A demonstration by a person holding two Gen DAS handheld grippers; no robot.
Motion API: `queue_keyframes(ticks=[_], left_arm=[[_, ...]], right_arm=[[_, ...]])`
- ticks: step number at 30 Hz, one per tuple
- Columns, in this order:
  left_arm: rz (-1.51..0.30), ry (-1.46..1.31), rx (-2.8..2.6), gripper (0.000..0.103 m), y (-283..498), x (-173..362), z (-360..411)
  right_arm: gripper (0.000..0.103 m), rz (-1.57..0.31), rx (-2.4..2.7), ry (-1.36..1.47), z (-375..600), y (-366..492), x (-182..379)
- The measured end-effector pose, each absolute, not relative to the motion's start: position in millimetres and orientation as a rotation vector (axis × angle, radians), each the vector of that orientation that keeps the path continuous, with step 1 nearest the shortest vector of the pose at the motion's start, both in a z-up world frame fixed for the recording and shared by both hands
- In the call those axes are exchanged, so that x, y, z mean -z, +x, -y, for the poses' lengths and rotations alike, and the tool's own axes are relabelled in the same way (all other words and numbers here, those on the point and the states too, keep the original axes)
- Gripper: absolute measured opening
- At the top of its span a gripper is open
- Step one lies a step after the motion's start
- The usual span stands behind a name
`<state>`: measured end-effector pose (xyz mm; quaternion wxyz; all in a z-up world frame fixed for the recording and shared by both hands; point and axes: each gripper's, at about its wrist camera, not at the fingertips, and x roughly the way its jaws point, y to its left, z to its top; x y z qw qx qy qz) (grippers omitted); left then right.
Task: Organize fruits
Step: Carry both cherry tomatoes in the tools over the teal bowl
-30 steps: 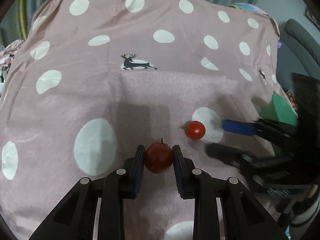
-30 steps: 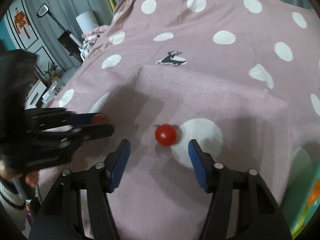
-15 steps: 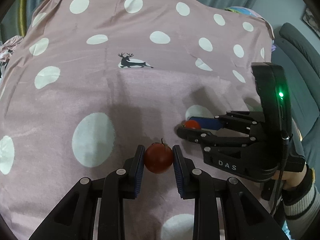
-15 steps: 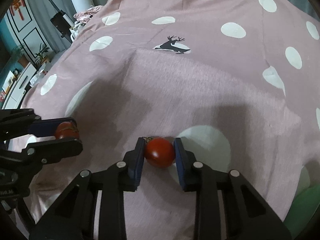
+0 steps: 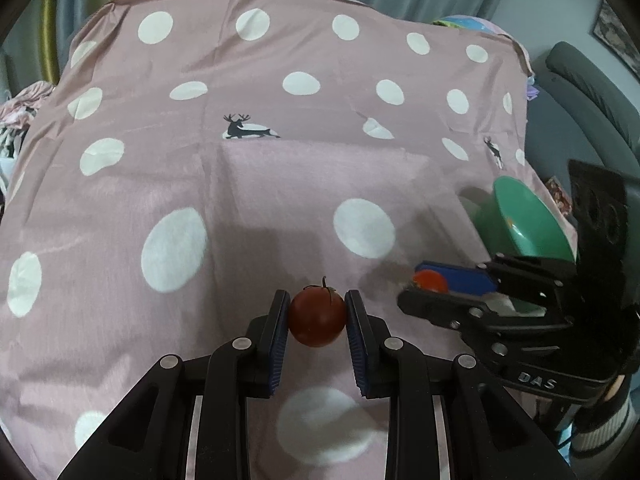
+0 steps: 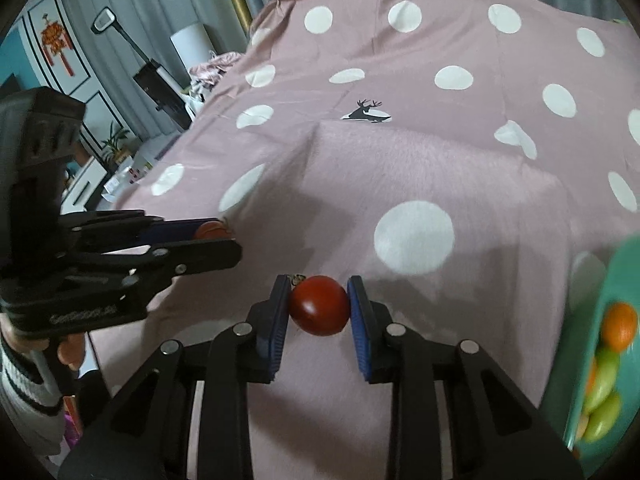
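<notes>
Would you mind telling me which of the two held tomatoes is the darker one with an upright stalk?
It is the tomato held in the left gripper: dull brownish red with a thin stalk standing up. The one in the right gripper is a brighter, glossier red tomato.

Left tool (image 5: 317, 316) clamped, right tool (image 6: 319, 306) clamped, both angled downward.

Dim indoor light, soft shadows, fisheye edge warp, blur at right rim

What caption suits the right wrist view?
Right hand-held gripper clamps a red tomato above the dotted cloth, green fruit bowl alongside.
</notes>
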<state>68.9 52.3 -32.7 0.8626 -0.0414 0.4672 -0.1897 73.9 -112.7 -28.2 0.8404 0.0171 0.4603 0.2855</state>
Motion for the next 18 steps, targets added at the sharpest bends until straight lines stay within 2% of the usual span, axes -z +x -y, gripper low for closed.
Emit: queue_keyframes(ticks=[18], left_arm=[[-0.942, -0.073, 0.394, 0.028, 1, 9, -36]], right_arm=[[0.030, -0.907, -0.584, 0.101, 139, 5, 4]])
